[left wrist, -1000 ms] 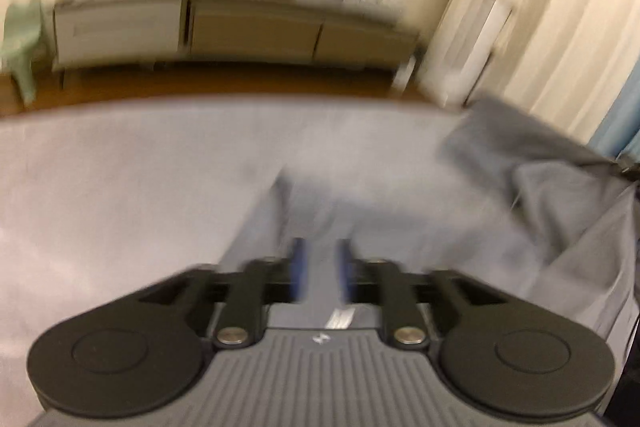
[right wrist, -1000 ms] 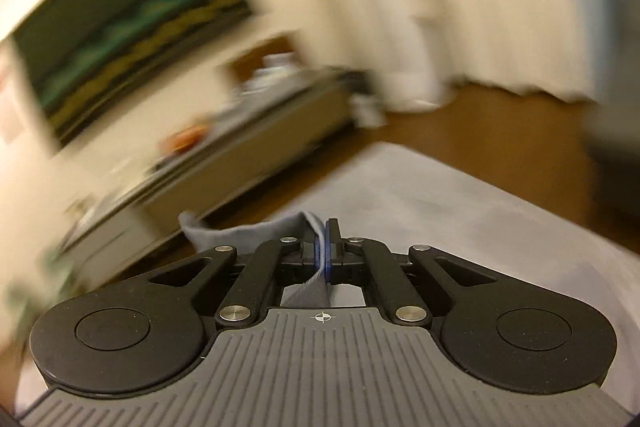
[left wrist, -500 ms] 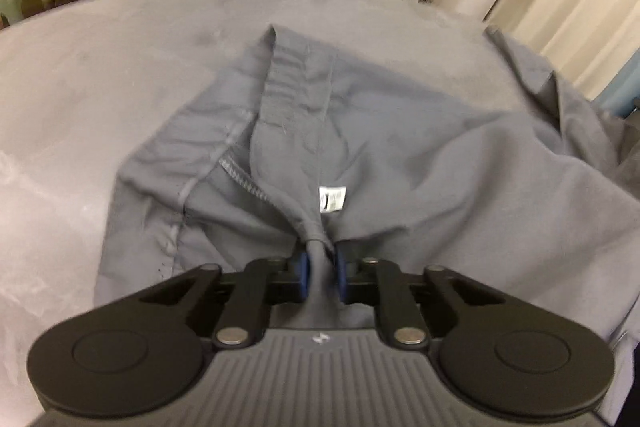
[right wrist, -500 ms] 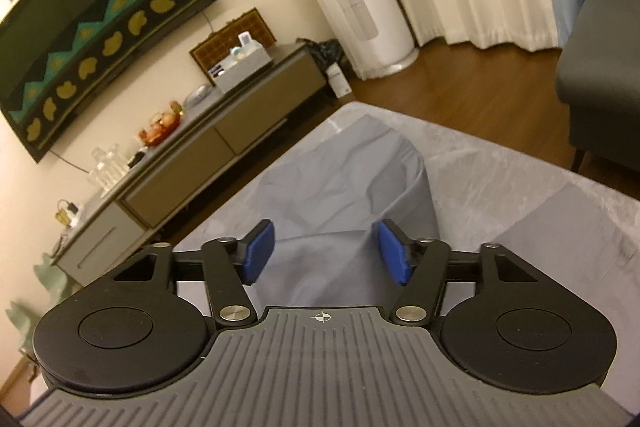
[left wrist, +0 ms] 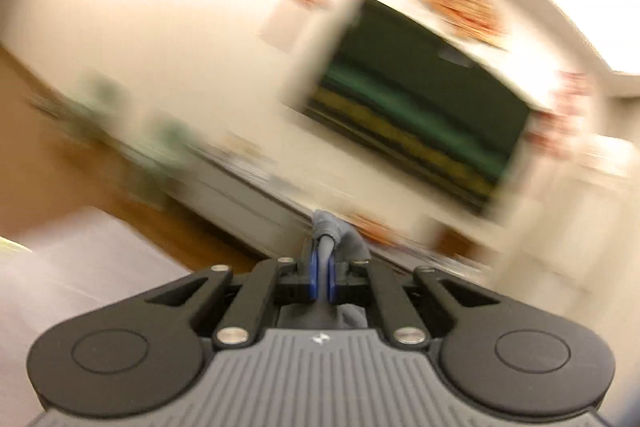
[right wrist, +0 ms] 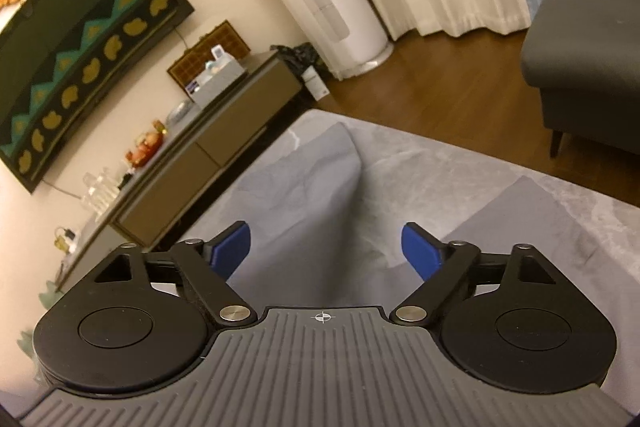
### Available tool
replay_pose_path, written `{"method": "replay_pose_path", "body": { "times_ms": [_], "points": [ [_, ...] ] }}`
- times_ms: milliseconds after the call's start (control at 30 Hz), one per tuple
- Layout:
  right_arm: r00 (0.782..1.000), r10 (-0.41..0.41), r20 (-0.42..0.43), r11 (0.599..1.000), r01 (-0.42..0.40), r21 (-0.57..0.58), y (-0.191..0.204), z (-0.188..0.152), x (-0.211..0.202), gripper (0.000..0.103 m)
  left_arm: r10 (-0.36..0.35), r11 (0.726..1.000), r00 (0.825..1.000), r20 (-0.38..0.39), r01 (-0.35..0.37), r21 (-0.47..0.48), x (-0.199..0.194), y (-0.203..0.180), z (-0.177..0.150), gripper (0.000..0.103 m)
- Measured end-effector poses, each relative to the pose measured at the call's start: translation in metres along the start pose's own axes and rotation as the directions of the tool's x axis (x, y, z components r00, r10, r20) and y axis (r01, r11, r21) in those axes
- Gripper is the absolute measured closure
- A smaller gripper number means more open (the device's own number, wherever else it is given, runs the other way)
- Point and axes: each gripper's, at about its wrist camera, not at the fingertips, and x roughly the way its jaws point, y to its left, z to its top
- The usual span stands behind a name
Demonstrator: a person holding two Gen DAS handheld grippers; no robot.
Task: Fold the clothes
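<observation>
A grey garment [right wrist: 304, 187] lies on the grey table [right wrist: 460, 171], part of it raised in a ridge in the right wrist view. My right gripper [right wrist: 326, 249] is wide open and empty, held above the garment. My left gripper [left wrist: 321, 277] is shut on a bunched fold of the grey garment [left wrist: 334, 229] that sticks up past the blue pads. The left wrist view is tilted and motion-blurred, lifted above the table [left wrist: 80, 259].
A long TV cabinet [right wrist: 208, 163] with small items stands along the far wall under a dark wall screen [right wrist: 80, 67]. A white tower appliance [right wrist: 344, 11] and curtains are at the back. A dark grey sofa [right wrist: 588, 51] stands to the right on the wood floor.
My left gripper has lifted and swung up with the garment fold, now facing the wall. My right gripper has opened wider and stays over the table.
</observation>
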Motion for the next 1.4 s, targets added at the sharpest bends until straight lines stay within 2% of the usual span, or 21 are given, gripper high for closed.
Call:
{"method": "replay_pose_path", "body": {
  "times_ms": [67,133,200,333,467,533,700,900,967,1200,1400],
  "points": [
    [1.0,0.002,-0.028,1.0,-0.002,-0.02,-0.004,-0.002,0.004,0.014,0.08,0.997,0.994,-0.074,-0.08,-0.005,0.014,0.024,-0.002,0.098],
    [0.998,0.011,-0.07,0.999,-0.015,-0.048,-0.006,-0.005,0.009,0.014,0.173,0.985,0.97,-0.169,-0.168,0.046,0.028,0.037,-0.017,0.098],
    [0.995,0.024,-0.102,0.995,-0.034,-0.096,-0.004,-0.011,0.013,0.013,0.246,0.969,0.944,-0.222,-0.238,0.061,0.036,0.051,-0.037,0.097],
    [0.986,0.046,-0.157,0.977,-0.077,-0.2,0.002,-0.025,0.019,0.009,0.304,0.952,0.907,-0.29,-0.302,0.052,0.047,0.07,-0.074,0.096],
    [0.98,0.045,-0.193,0.966,-0.092,-0.243,-0.004,-0.032,0.025,0.007,0.297,0.954,0.894,-0.336,-0.291,0.07,0.049,0.067,-0.089,0.089],
    [0.98,0.033,-0.199,0.969,-0.08,-0.235,-0.011,-0.03,0.027,0.007,0.31,0.951,0.891,-0.333,-0.295,0.094,0.051,0.062,-0.093,0.084],
    [0.98,0.022,-0.195,0.983,-0.057,-0.174,-0.025,-0.021,0.03,0.007,0.312,0.95,0.891,-0.33,-0.293,0.109,0.048,0.047,-0.083,0.083],
    [0.985,0.065,-0.157,0.992,-0.081,-0.094,-0.034,-0.004,0.037,0.006,0.3,0.953,0.908,-0.291,-0.275,0.124,0.046,0.039,-0.063,0.083],
    [0.988,0.073,-0.138,0.993,-0.084,-0.078,-0.034,0.002,0.044,0.006,0.294,0.955,0.913,-0.281,-0.265,0.136,0.045,0.037,-0.055,0.083],
    [0.985,0.053,-0.166,0.998,-0.059,-0.034,-0.031,0.007,0.08,0.005,0.263,0.96,0.926,-0.271,-0.223,0.17,0.046,0.033,-0.047,0.083],
    [0.982,0.03,-0.187,0.999,-0.034,-0.02,-0.025,0.01,0.112,0.005,0.257,0.959,0.919,-0.297,-0.205,0.196,0.057,0.036,-0.056,0.083]
  ]
}}
